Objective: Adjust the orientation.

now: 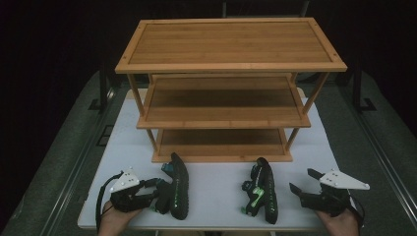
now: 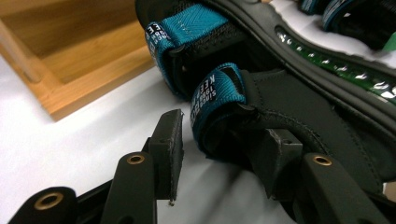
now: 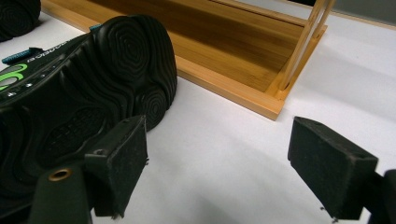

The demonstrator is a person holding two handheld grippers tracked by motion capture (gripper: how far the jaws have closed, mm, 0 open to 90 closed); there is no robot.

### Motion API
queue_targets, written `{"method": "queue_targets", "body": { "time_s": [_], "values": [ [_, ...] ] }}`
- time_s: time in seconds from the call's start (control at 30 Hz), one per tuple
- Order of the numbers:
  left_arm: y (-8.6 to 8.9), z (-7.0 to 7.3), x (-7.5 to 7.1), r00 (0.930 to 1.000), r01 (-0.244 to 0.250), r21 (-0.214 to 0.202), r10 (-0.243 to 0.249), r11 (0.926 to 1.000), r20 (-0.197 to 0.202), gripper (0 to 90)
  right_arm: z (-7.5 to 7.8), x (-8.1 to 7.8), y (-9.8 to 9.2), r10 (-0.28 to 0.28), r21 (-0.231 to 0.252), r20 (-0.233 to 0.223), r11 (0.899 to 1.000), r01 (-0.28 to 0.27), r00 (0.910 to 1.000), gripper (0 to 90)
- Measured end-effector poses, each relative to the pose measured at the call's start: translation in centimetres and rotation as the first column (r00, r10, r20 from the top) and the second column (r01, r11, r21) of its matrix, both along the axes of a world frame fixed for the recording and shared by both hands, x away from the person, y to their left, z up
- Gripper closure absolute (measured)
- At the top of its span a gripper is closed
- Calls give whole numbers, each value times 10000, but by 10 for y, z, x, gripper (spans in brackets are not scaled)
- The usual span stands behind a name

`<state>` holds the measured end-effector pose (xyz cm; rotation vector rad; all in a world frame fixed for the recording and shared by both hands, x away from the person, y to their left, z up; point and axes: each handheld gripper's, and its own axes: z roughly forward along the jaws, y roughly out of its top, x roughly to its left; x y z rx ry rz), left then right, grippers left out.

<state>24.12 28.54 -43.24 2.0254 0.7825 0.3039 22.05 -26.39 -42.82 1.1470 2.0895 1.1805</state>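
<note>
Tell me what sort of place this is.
Probably a staged recording setup rather than a home: a white table stands on grey flooring against a black backdrop, bearing only a bamboo three-tier shoe rack and two black sandals, one with teal straps, one with green trim.

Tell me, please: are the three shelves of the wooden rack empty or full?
Empty. In the high view, all three boards of the wooden rack show bare; both sandals lie on the table.

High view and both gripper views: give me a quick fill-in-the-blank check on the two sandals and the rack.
The bamboo three-tier rack has ___ shelves. The black sandal with blue straps lies nearest the ___ gripper. The black sandal with green trim lies on its ___. The right gripper has its jaws ___.

Missing words: three; left; side; open
</note>
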Motion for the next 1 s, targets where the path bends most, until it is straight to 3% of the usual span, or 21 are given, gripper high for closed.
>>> {"method": "queue_targets", "body": {
  "time_s": [0.27,1.0],
  "values": [
    [-9,8,3,9993,318,-213,-313,9993,223,583,0,0,0,6,7,7,10000,-6,10000,191],
    [-37,22,10,9971,595,-188,-586,9980,487,604,0,0,2,44,-22,17,10000,-44,10000,192]
  ]
}}
